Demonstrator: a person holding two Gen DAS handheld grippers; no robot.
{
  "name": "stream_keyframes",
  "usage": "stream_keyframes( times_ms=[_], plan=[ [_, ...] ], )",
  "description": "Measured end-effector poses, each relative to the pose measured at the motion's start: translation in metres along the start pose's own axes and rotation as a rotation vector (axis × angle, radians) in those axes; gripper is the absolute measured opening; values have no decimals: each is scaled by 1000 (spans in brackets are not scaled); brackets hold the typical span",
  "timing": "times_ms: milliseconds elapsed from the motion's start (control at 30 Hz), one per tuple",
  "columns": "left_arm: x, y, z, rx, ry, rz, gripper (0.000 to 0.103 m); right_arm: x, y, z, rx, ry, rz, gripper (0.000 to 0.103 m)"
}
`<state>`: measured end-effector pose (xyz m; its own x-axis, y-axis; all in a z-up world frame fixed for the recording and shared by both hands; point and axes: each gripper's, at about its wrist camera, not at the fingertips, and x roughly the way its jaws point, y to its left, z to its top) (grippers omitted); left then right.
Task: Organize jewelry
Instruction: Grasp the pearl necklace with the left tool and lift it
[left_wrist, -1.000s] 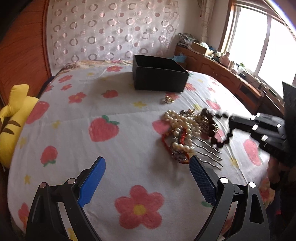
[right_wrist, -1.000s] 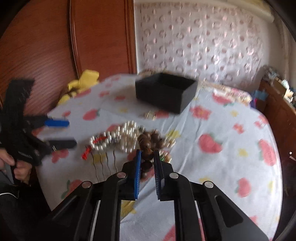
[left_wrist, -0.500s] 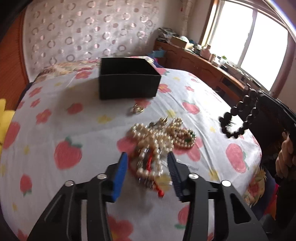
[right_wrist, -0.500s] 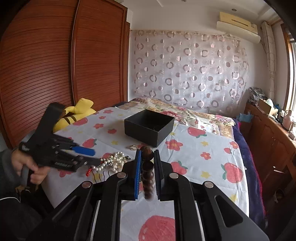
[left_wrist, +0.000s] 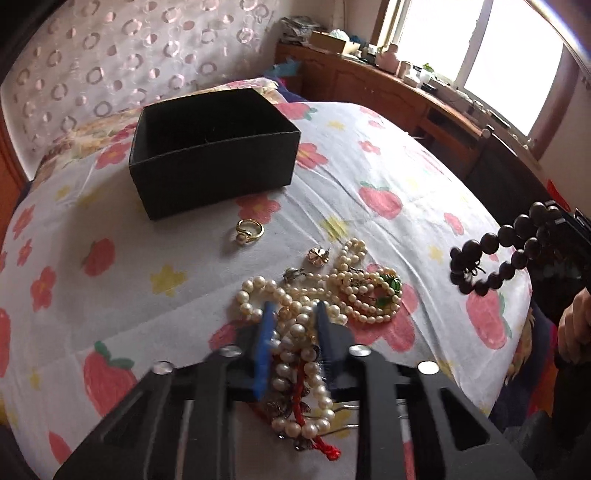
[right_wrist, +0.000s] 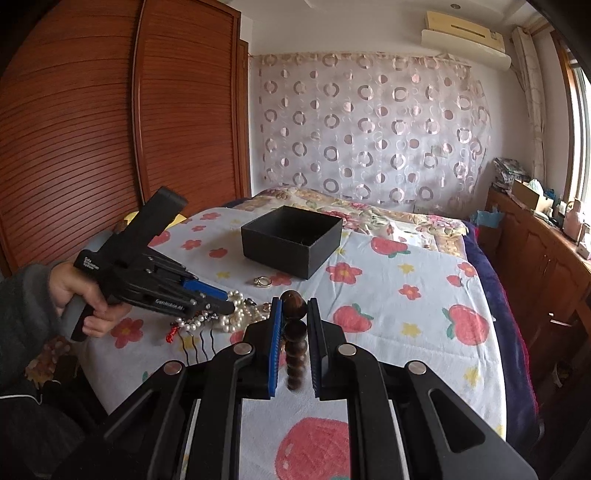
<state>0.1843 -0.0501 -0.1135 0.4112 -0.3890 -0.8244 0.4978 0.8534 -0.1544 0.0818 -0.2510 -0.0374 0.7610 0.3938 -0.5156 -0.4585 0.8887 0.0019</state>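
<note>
Left wrist, pearl necklace (left_wrist: 295, 343) gripped, black box (left_wrist: 214, 147) beyond

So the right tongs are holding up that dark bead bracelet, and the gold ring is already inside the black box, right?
Not quite. The right tongs do hold the dark bead bracelet, but the gold ring is not inside the black box; it lies on the bedspread in front of it, as the left wrist view shows.
</note>
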Motion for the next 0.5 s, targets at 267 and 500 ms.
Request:
stream_keyframes(
  times_ms=[267, 500],
  plan=[
    [-27, -9, -1, 26, -79, 17, 7, 7, -1, -6, 9, 15, 3, 15],
    [-79, -12, 10, 6, -219, 25, 7, 7, -2, -4, 8, 9, 2, 15]
  ],
)
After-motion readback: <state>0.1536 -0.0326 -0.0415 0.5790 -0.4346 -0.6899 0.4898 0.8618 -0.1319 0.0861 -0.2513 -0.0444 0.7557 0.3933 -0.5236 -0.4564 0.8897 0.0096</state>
